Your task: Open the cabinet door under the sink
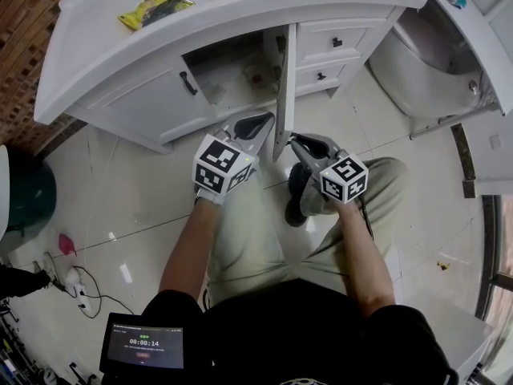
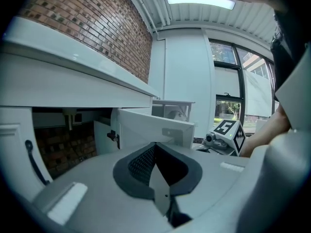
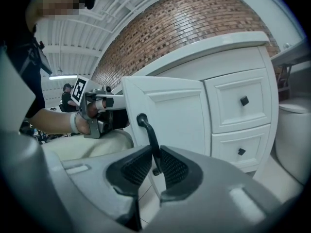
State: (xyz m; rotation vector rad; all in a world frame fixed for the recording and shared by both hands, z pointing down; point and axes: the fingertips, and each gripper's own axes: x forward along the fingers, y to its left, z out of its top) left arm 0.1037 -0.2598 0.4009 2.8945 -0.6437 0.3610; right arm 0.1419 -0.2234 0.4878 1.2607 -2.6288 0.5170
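Note:
The white vanity (image 1: 120, 46) has its right-hand cabinet door (image 1: 284, 87) swung out towards me, edge-on in the head view. My right gripper (image 1: 298, 141) (image 3: 155, 154) is shut on that door's black bar handle (image 3: 148, 137), which runs down between the pads. My left gripper (image 1: 260, 121) (image 2: 155, 147) hovers just left of the door's free edge, shut with nothing held. Past it, the left gripper view shows the door's inner face (image 2: 155, 127) and the dark cupboard opening (image 2: 63, 149). The left door (image 1: 152, 95) stays closed, with its handle (image 1: 188, 83) untouched.
Two drawers (image 3: 240, 103) with black knobs sit right of the open door, and a toilet (image 1: 425, 70) stands beyond them. A yellow packet (image 1: 156, 6) lies on the countertop. A green bin (image 1: 24, 199) and cables (image 1: 80, 291) are on the floor at left.

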